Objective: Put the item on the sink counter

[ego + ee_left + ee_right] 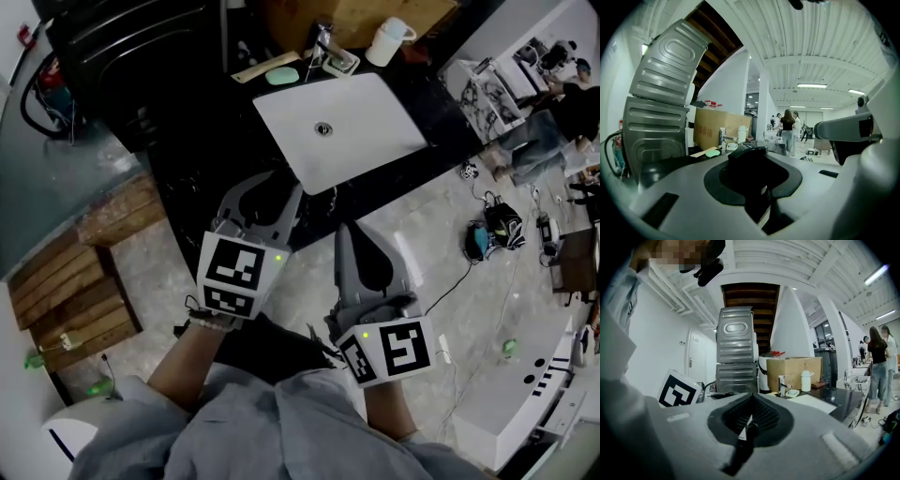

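Note:
My left gripper (267, 190) hovers over the front edge of the black sink counter (202, 169), its jaws closed on a black item. In the left gripper view that black item (747, 157) fills the narrow gap between the jaws, and what it is cannot be made out. My right gripper (346, 232) is held beside it, a little nearer to me and over the floor, shut with nothing visible between its jaws (750, 416). The white sink basin (375, 122) lies just ahead of both grippers.
A faucet (323, 39), a soap dish (340, 64), a green bar (281, 75) and a white jug (386, 41) stand behind the basin. A dark appliance (131, 47) is at the back left, wooden pallets (66, 281) on the left, cables (492, 234) on the floor at right.

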Motion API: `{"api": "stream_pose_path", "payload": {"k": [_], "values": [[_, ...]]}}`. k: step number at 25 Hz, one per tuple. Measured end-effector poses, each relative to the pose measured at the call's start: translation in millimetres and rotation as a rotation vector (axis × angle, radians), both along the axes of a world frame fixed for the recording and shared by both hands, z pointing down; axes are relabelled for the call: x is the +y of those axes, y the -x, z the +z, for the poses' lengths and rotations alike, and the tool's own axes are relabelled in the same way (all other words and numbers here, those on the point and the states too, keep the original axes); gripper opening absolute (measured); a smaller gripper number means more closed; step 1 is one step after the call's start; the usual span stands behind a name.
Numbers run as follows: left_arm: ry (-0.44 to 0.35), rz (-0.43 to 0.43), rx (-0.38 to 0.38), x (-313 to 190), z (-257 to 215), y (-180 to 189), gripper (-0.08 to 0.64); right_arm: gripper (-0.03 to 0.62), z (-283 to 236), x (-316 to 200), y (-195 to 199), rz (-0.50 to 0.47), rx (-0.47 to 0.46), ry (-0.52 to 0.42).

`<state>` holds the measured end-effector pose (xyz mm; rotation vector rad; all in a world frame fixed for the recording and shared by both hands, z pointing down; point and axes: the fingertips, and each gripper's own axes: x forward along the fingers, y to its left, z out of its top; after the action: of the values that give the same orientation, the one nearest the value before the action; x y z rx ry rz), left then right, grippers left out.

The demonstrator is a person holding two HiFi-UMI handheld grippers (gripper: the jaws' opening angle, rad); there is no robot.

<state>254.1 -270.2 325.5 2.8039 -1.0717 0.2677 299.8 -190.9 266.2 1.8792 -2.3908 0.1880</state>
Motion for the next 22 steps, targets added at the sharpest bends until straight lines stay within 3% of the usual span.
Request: {"api": "stream_pose_path", "payload": {"k": [11,22], "values": [[0.030,-0.067,-0.041,-21,46,-23,0.097,-0.003,11,-12,-11,-0.001,0.003,0.028],[-0.061,-0.086,-0.037,-27,53,-31,0.097,-0.003,17,-18,-12,-0.014,0.011,0.050]]}}
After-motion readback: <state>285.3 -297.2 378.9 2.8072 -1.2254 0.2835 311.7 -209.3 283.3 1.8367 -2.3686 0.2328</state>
